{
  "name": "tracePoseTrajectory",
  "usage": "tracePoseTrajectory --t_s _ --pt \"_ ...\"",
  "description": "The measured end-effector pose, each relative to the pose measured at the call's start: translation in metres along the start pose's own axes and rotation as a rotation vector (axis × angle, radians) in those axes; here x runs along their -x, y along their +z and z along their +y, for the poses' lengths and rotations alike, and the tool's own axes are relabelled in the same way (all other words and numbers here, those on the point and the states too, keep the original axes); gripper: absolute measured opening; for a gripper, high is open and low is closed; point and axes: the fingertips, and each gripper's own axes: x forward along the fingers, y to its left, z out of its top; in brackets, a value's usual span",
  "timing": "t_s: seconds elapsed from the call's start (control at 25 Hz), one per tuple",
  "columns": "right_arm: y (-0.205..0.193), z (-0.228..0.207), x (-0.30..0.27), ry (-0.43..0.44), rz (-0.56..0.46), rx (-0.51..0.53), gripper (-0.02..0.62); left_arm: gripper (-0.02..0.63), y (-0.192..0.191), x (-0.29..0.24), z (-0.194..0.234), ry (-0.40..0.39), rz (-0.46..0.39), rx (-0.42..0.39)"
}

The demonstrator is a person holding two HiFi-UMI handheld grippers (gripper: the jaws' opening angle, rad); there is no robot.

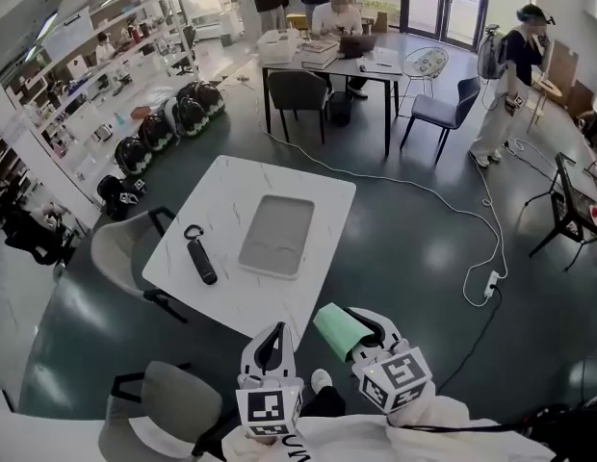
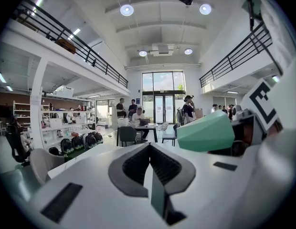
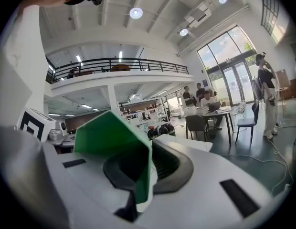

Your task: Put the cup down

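A pale green cup is held in the air just off the near edge of the white table, lying tilted with its mouth towards the table. My right gripper is shut on the cup's wall. In the right gripper view the cup fills the space over the jaws, and one side wall is pinched between them. My left gripper hangs beside it at the table's near edge, shut with nothing in it. The cup shows at the right of the left gripper view.
A grey tray lies in the middle of the table. A black flask with a loop lies left of it. Grey chairs stand at the table's left and near corner. A cable runs over the floor at right. People stand far off.
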Motion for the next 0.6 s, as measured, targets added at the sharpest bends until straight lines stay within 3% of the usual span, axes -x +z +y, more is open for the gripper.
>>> tracePoseTrajectory --t_s 0.6 --pt "0.003 0.010 -0.093 0.004 0.051 0.023 0.021 0.009 -0.014 -0.042 0.082 0.029 0.026 0.061"
